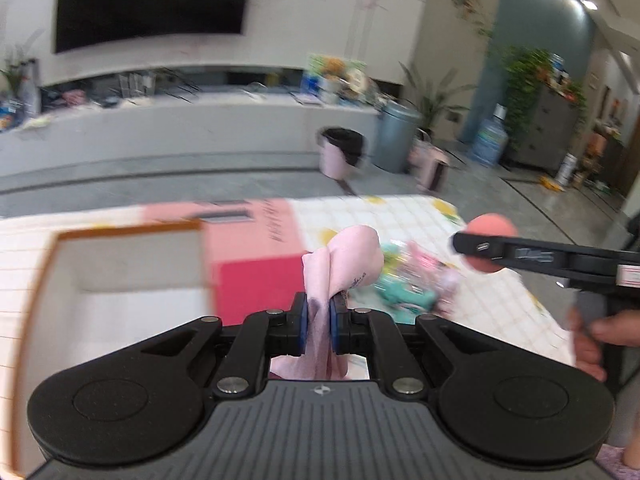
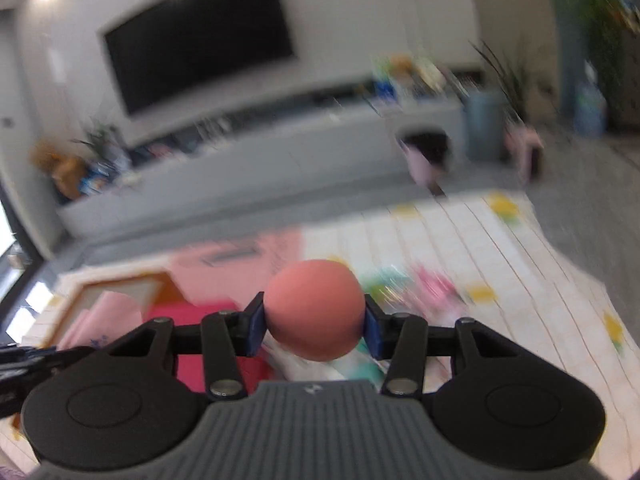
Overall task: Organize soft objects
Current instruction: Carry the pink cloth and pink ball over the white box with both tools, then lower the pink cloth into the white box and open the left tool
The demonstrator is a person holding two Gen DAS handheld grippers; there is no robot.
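Note:
My left gripper [image 1: 319,322] is shut on a pale pink cloth [image 1: 352,258] that bunches up ahead of the blue pads and hangs down behind them. It is raised over the table, just right of an open white box with an orange rim [image 1: 120,276]. My right gripper [image 2: 315,322] is shut on a salmon-pink soft ball [image 2: 314,309], pads pressing its two sides. In the left wrist view that gripper comes in from the right with the ball [image 1: 490,224] at its tip. A heap of teal and pink soft toys [image 1: 408,280] lies on the table beyond the cloth.
A pink box [image 1: 256,256] stands behind the white one on a checked tablecloth [image 1: 500,304] with yellow spots. A hand [image 1: 592,336] grips the right tool. Past the table's far edge are grey floor, a pink bin [image 1: 340,152], a grey bin [image 1: 398,136] and a long counter.

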